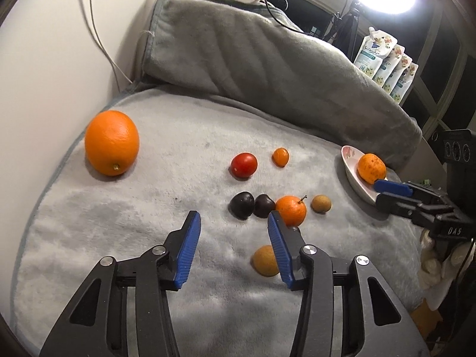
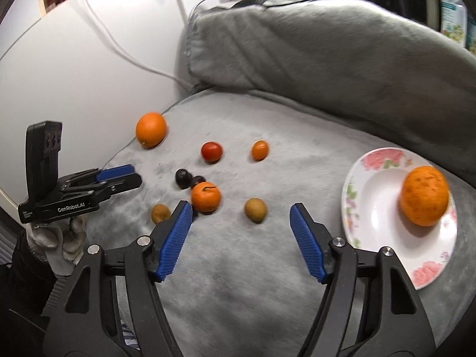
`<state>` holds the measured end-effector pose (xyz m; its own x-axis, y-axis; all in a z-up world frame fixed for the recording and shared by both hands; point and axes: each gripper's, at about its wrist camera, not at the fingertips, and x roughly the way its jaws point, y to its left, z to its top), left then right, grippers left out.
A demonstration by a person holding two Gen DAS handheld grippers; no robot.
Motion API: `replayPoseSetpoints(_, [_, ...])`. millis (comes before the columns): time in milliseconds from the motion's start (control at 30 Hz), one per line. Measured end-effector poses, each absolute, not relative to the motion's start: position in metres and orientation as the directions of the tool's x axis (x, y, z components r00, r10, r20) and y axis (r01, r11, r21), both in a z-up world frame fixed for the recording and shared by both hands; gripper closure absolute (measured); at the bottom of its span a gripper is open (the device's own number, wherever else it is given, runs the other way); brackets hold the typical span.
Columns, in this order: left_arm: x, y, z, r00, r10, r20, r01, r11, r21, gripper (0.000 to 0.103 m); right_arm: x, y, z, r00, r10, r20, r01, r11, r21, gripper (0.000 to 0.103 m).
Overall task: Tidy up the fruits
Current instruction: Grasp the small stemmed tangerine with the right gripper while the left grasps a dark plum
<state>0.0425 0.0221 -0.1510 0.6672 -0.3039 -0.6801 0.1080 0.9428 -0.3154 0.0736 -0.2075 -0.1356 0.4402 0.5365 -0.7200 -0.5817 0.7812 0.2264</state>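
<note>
Right gripper (image 2: 241,232), jaws wide and empty, should drop straight over the brown fruit (image 2: 255,210), then carry it to the plate (image 2: 372,184); left gripper (image 1: 233,238) wide too.

White lettering "GenRobot.AI" stands on the black body of the left gripper (image 2: 119,178), seen in the right wrist view to the left of the right gripper's own tongs; smaller white print at that body's left end is too fine to read. In the left wrist view the letters "DAS" show in white on the black body of the right gripper (image 1: 379,192), far right of the left tongs. The refill pouches (image 1: 383,65) beyond, upper right, carry print that is illegible.
</note>
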Motion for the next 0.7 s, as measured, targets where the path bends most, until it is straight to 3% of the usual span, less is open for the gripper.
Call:
replayPoseSetpoints(100, [0.049,0.021,-0.153,0.658,-0.315,-0.684,0.119,0.940,-0.319,0.064,0.080,-0.194,-0.145,0.395,0.551,-0.735,-0.601,0.760,0.248,0.045])
replayPoseSetpoints(700, [0.085,0.011,-0.174,0.567,-0.382,-0.730,0.153,0.919,-0.362,0.070,0.109,-0.145,-0.189,0.249,0.575,-0.779,-0.627,0.709,0.322,0.052])
